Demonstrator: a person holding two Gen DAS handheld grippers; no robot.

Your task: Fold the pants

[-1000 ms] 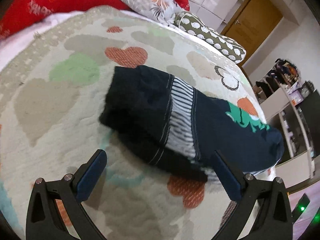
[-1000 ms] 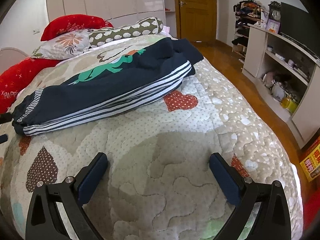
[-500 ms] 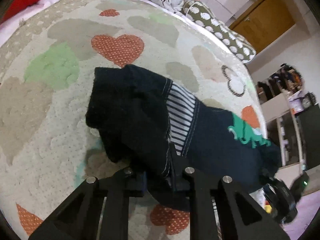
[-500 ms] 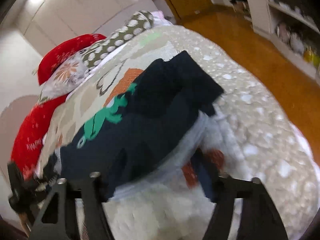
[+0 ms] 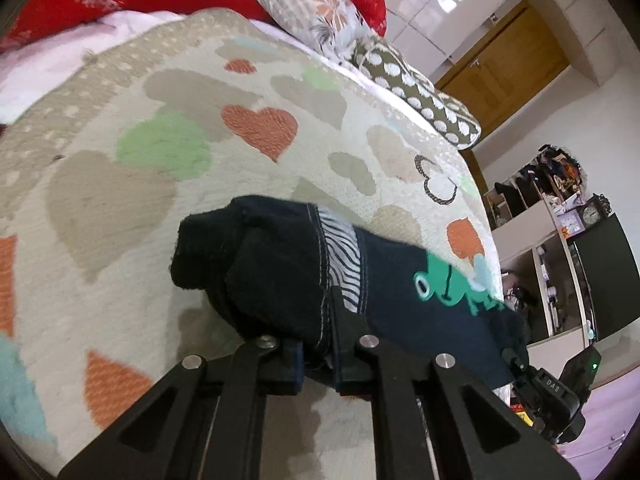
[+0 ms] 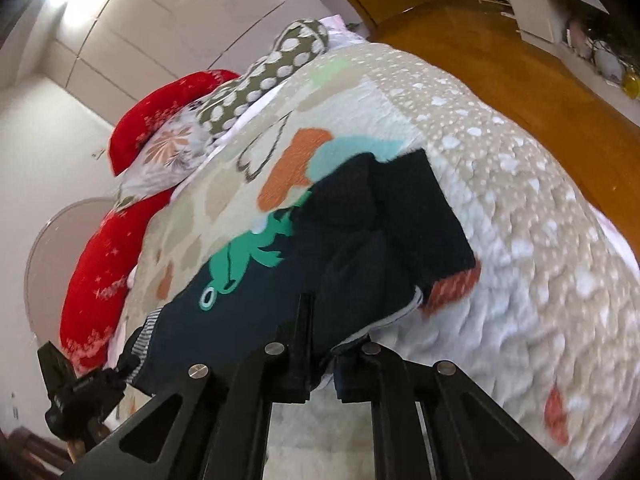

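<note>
Dark navy pants (image 5: 280, 272) with a striped waistband and a green frog print lie lengthwise on the bed quilt (image 5: 120, 200). My left gripper (image 5: 318, 364) is shut on the waist end of the pants. My right gripper (image 6: 322, 372) is shut on the leg end of the pants (image 6: 360, 248), near the white side stripes. Each gripper shows small in the other's view, at the far end of the pants: the right one (image 5: 552, 396) and the left one (image 6: 76, 392).
Red, floral and dotted pillows (image 5: 416, 92) lie at the head of the bed. The bed's edge drops to a wooden floor (image 6: 520, 60). Shelving with clutter (image 5: 560, 248) and a wooden door (image 5: 504, 68) stand beyond the bed.
Both grippers moved from open and clear of the pants to shut on them, the left at the waist, the right at the leg end. The pants look lifted slightly and bunched.
</note>
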